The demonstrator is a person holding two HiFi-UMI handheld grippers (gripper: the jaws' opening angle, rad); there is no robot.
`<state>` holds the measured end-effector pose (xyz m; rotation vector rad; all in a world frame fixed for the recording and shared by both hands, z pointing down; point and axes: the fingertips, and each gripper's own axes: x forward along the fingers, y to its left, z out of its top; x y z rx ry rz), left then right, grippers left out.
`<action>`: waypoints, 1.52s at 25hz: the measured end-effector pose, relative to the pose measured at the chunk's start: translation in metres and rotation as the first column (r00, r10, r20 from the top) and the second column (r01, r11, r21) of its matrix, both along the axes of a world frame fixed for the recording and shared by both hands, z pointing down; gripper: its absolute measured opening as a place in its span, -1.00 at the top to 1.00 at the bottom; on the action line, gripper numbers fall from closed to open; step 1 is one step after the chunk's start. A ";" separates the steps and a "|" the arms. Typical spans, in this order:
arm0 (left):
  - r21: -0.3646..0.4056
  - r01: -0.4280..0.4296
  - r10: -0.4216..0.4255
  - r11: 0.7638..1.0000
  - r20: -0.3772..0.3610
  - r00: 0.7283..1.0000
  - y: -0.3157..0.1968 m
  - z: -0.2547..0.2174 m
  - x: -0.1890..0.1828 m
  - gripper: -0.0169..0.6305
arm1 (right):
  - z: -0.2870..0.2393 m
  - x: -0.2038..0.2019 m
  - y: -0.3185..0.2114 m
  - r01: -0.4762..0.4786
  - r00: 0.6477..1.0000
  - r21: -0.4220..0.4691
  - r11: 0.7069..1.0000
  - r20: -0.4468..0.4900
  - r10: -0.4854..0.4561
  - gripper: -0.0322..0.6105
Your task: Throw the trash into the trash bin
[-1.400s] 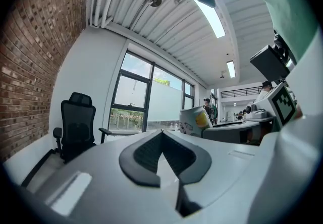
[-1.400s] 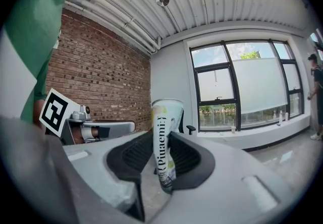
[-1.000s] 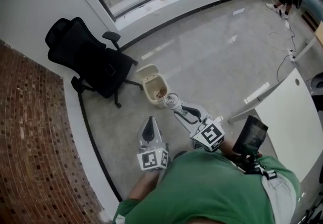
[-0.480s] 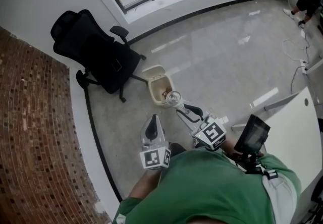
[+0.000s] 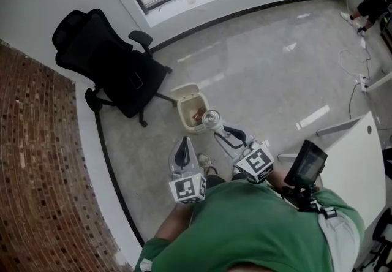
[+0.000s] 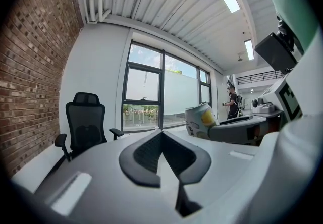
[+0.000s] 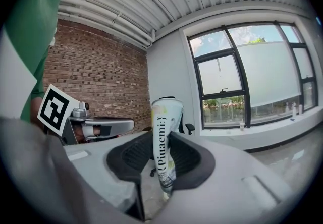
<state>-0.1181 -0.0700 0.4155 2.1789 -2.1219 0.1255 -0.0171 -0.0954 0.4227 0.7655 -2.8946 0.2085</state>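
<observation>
I see a glossy grey floor (image 5: 263,75) with a cream trash bin (image 5: 190,111) open beside a black office chair (image 5: 110,68), and a brick wall (image 5: 43,160) beyond the chair. My right gripper (image 5: 215,130) pinches a can (image 5: 210,119) at the bin's near rim, much as half a second ago; a shoe (image 5: 205,160) is newly visible. My left gripper (image 5: 182,148), short of the bin, is pressed together on nothing. I cannot read the can's lengthwise black lettering with any certainty.

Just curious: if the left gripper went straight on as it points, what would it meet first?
Probably nothing nearby: the left gripper aims at the window, with the chair left of that line. Depth is unclear.
</observation>
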 end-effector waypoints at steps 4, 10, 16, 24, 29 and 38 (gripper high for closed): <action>0.013 -0.012 0.012 1.000 -0.006 1.000 -0.027 -0.003 -0.027 0.93 | -0.004 -0.027 -0.022 -0.013 1.000 0.014 1.000 -0.018 0.013 0.56; 0.036 -0.048 0.049 0.998 -0.023 0.999 -0.059 -0.008 -0.076 0.93 | -0.010 -0.078 -0.049 -0.040 0.999 0.030 0.999 -0.028 0.041 0.56; 0.045 -0.088 0.089 0.995 -0.028 0.996 -0.075 -0.007 -0.118 0.93 | -0.014 -0.118 -0.063 -0.091 0.996 0.039 0.995 -0.020 0.092 0.56; 0.034 -0.106 0.108 0.994 -0.049 0.993 -0.090 0.002 -0.140 0.93 | -0.009 -0.133 -0.076 -0.129 0.990 0.034 0.991 -0.050 0.130 0.56; 0.033 -0.106 0.108 0.994 -0.065 0.992 -0.101 0.002 -0.139 0.93 | -0.004 -0.133 -0.085 -0.116 0.990 0.026 0.993 -0.074 0.117 0.56; 0.014 -0.054 0.054 0.998 -0.070 0.996 -0.135 0.009 -0.148 0.93 | 0.001 -0.146 -0.127 -0.053 0.996 0.003 0.999 -0.065 0.053 0.56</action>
